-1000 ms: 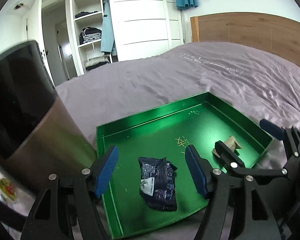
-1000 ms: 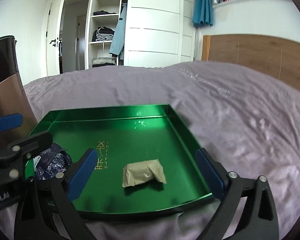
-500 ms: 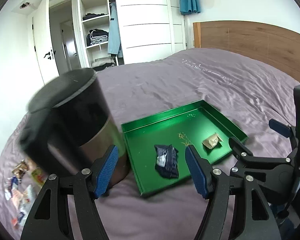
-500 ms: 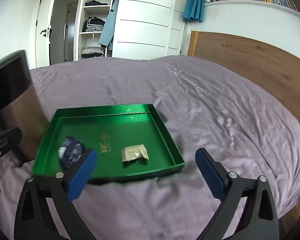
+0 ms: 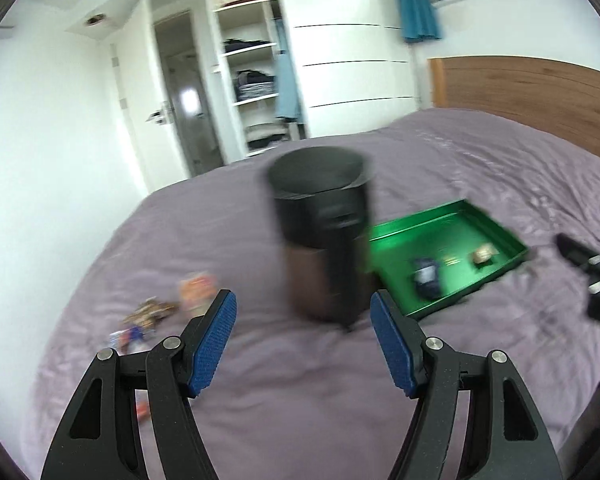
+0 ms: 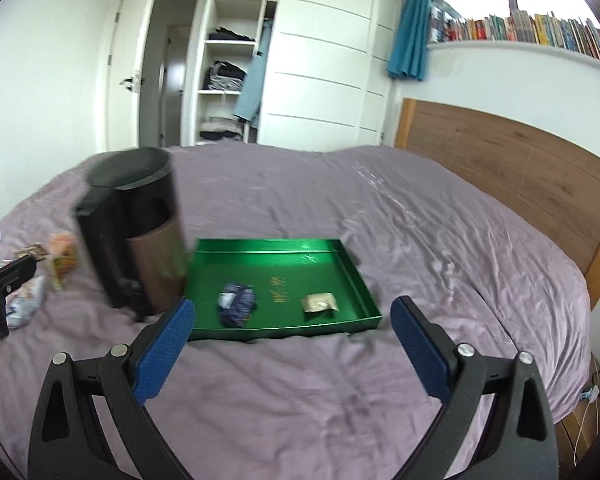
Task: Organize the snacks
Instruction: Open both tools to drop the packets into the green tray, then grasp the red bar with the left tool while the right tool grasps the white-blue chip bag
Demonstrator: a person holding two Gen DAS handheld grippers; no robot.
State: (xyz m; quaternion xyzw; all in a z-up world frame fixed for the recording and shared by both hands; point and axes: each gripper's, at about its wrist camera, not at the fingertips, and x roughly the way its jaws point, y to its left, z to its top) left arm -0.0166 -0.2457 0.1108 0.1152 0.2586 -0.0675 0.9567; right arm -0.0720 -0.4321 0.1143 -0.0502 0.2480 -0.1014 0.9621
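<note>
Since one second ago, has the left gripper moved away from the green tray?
Yes. The left gripper has pulled back and up: the green tray, once right under its fingers, now lies small and far to the right.

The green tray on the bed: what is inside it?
Inside the green tray lie a dark blue packet and a small beige packet. The tall bin hides its near left corner.

The tray is bright green with small gold marks in its middle. In it lie a dark blue packet with white print and a beige packet. The bin is black above and brown below. The bedsheet is plain mauve. The gripper pads are blue.
</note>
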